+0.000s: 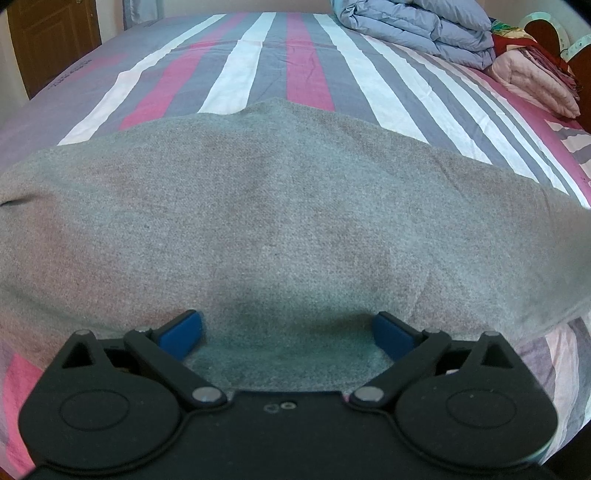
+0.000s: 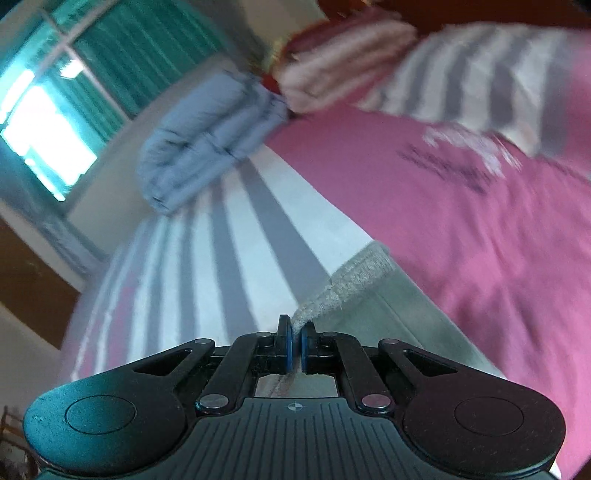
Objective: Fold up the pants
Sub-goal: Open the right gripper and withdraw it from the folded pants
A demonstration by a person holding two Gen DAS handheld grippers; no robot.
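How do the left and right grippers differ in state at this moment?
The left gripper is open, jaws wide over the grey pants; the right gripper is shut on the pants' ribbed edge. The left view is sharp, the right blurred. Both have blue pads.

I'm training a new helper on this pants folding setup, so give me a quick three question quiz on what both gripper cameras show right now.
1. True or false: the left gripper is closed on the grey knit pants.
2. Which gripper pinches the ribbed hem of the pants: A left, B right, C neither?
3. Fill in: the folded light blue quilt lies on the ____ bedsheet.

Key
1. False: its blue fingers stand wide apart over the fabric.
2. B: its fingers are shut on the hem.
3. Striped: pink, grey and white.
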